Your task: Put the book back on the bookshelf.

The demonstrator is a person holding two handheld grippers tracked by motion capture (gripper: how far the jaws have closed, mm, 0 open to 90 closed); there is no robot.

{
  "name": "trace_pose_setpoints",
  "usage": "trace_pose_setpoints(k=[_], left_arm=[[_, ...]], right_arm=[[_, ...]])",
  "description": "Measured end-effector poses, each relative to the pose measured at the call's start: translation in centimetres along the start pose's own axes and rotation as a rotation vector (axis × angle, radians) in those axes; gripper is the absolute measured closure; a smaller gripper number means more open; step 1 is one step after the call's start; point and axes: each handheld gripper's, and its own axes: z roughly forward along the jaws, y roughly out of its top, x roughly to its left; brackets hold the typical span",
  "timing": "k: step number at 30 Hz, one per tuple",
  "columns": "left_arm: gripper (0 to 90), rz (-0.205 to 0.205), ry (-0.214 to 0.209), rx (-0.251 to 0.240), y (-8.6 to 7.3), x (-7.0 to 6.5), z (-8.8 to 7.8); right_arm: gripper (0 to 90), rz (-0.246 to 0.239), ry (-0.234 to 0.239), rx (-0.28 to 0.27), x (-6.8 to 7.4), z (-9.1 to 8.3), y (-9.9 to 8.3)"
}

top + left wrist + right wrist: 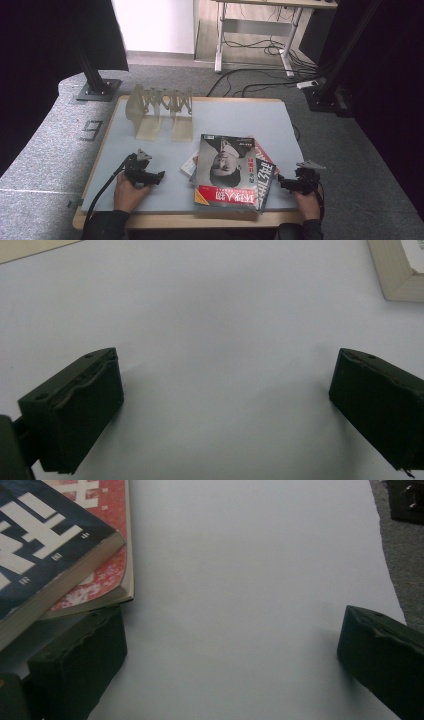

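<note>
1. Your left hand-held gripper (159, 175) sits low on the pale surface (235, 117), your hand (129, 192) wrapped around it from behind, forearm coming in from the near edge and the jaws aimed right toward the stack.
2. In the left gripper view, your jaws stand wide with nothing but bare surface between them; a pale book corner (397, 270) peeks in at the upper right.
3. Your right hand-held gripper (281, 183) rests near the right near corner, hand (306, 202) low behind it, jaws facing left.
4. Its jaws are spread wide too, holding nothing; one jaw lies just beside the stack's edge in the right gripper view.
5. The stack of magazines (231, 172) lies flat between your two grippers, closer to the right one.
6. The wooden book rack (159, 112) stands at the far left, well apart from both.
</note>
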Motion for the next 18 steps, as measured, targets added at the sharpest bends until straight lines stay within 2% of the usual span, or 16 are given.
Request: trace_pose_setpoints(k=[10, 14, 18], left_arm=[[0.6, 0.0, 0.0, 0.0, 0.0, 0.0, 0.0], [0.6, 0.0, 0.001, -0.001, 0.0, 0.0, 0.0], [0.6, 0.0, 0.0, 0.0, 0.0, 0.0, 0.0]], right_arm=[[0.0, -0.034, -0.008, -0.031, 0.6, -1.3, 0.7], [0.0, -0.033, 0.014, -0.054, 0.9, -1.9, 1.0], [0.0, -0.037, 0.057, -0.071, 1.6, -2.2, 1.5]])
